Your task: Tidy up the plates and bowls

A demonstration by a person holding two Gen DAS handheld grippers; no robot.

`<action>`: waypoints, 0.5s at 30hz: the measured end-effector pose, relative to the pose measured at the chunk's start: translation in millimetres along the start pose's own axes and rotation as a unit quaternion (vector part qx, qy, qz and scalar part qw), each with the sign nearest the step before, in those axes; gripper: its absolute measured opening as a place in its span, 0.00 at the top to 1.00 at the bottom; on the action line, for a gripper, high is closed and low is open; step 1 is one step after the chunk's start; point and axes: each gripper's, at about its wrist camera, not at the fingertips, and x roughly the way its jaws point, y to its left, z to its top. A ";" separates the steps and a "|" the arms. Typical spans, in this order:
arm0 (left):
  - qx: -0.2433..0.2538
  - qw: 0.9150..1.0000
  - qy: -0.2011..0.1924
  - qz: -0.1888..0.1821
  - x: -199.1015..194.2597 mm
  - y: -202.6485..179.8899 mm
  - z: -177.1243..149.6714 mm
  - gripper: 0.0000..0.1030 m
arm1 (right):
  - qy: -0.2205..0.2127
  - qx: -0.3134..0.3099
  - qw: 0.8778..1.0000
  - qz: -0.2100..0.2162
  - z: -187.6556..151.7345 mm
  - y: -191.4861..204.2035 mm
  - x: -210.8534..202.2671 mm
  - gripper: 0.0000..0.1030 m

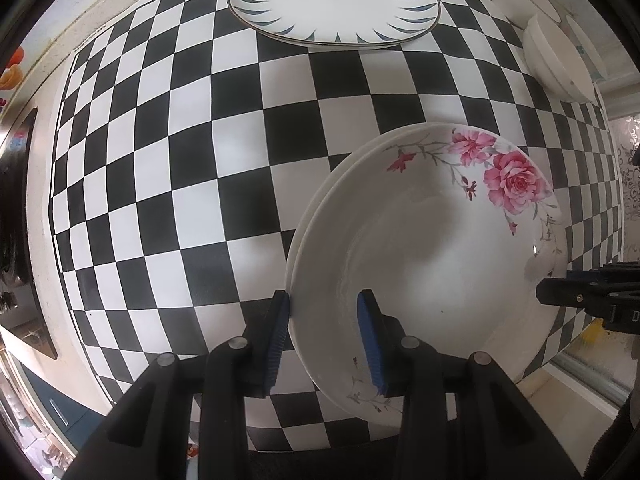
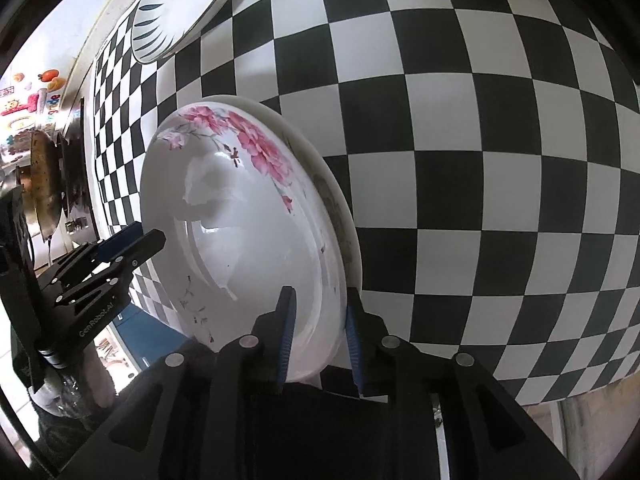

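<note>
My left claw (image 1: pixel 324 336) and right claw (image 2: pixel 318 340) each straddle the rim of the rose-pattern plate (image 1: pixel 432 248), narrowly parted; whether the pads still pinch it I cannot tell. It sits stacked on another plate. Beyond it, the blue-leaf plate (image 1: pixel 332 0) and white bowls (image 1: pixel 560 60) seem left to sort.

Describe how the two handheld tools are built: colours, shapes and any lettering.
Both tools are matte black linkage frames with round silver pivot pins. The left tool has two flat fingers faced with ribbed blue pads. The right tool is built the same way. White lettering on the left tool's body, seen from the right wrist, seems to read "GenRobot.AI".
</note>
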 end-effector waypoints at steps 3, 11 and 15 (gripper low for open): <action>-0.006 1.000 0.003 -0.007 0.1 1.3 -4.9 0.68 | -0.008 0.004 1.000 -0.004 -3.2 -4.4 -7.3 0.55; -0.022 1.000 -0.007 -0.012 -9.7 10.7 -17.7 0.68 | -0.047 -0.020 0.998 -0.027 -3.7 7.5 -32.9 0.54; -0.049 0.998 -0.039 -0.015 -35.6 28.1 -5.7 0.68 | -0.100 -0.047 0.993 -0.031 4.9 21.9 -53.7 0.52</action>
